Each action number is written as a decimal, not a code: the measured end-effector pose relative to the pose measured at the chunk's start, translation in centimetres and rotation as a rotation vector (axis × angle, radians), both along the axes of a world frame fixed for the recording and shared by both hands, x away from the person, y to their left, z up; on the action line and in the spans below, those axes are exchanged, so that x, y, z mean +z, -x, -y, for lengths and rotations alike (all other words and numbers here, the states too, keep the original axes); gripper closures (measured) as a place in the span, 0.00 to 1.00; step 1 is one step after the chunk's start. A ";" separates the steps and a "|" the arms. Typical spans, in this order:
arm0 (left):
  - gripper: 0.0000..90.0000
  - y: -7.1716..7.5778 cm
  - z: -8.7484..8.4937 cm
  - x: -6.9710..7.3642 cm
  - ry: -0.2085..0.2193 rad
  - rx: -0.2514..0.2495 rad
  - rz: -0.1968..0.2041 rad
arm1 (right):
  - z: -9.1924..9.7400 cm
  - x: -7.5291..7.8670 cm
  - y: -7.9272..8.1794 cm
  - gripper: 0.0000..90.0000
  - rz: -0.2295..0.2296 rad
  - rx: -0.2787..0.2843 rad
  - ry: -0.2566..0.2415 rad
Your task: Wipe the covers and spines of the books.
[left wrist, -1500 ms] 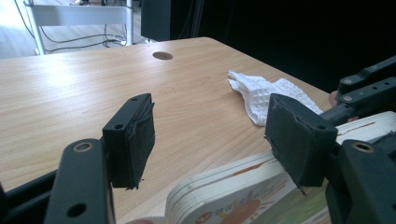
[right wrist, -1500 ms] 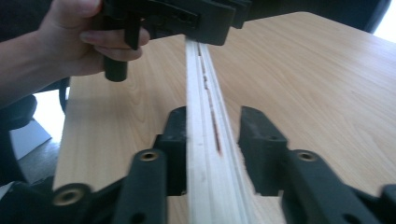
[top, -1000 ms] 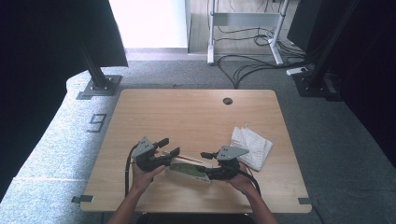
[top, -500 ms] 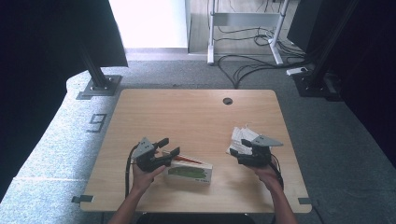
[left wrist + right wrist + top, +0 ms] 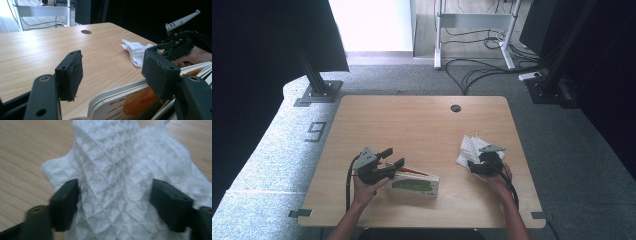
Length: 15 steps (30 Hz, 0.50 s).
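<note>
book (image 5: 414, 183) long axis left-right, l gripper (image 5: 390, 159) spread beside it, r gripper (image 5: 113, 205) spread astride cloth (image 5: 130, 170) (maybe touching)

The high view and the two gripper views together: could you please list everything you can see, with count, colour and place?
table: one, light wood, centre, on grey carpet
cable hole: one, dark, far side of the table
book: one, green and orange cover, near side, lying flat
waffle-weave cloth: one, white, right side, crumpled
floor marking "9": one, dark, carpet left of the table
desk frame: one, pale metal, far background, cables beneath it
left gripper: one, black, jaws apart at the book's left end
right gripper: one, black, jaws apart around the cloth
hands: two, holding the grippers at the near edge
</note>
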<state>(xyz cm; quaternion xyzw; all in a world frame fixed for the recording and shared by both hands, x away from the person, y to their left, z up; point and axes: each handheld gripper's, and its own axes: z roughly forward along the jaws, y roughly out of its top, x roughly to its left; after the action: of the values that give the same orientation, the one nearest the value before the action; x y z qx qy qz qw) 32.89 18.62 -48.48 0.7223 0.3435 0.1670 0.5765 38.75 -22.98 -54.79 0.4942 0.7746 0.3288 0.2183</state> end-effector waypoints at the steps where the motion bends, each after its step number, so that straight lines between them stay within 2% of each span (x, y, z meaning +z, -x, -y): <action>1: 0.37 0.0 0.0 0.0 -0.002 -0.001 0.000 | 0.1 0.1 0.1 0.53 0.003 0.001 0.000; 3: 0.37 0.0 0.0 0.0 0.000 0.002 0.000 | 0.2 0.2 0.4 0.75 0.017 0.004 0.009; 6: 0.37 0.0 0.0 0.0 0.001 0.000 -0.001 | 0.2 0.2 1.0 0.83 0.028 0.033 0.010; 9: 0.37 0.0 0.0 0.0 0.004 0.001 -0.001 | 0.0 0.3 2.1 0.86 0.044 0.091 -0.039; 11: 0.37 0.0 0.0 0.0 0.004 0.001 -0.001 | -0.3 0.6 3.3 0.86 0.074 0.130 -0.105; 15: 0.37 0.0 0.0 0.0 0.004 0.001 0.000 | -1.5 1.9 6.9 0.86 0.128 0.239 -0.286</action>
<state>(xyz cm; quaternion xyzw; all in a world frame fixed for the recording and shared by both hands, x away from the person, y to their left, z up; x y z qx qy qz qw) 32.88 18.63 -48.53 0.7210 0.3441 0.1668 0.5779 31.87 -21.46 -52.92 0.4026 0.7579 0.4897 0.1539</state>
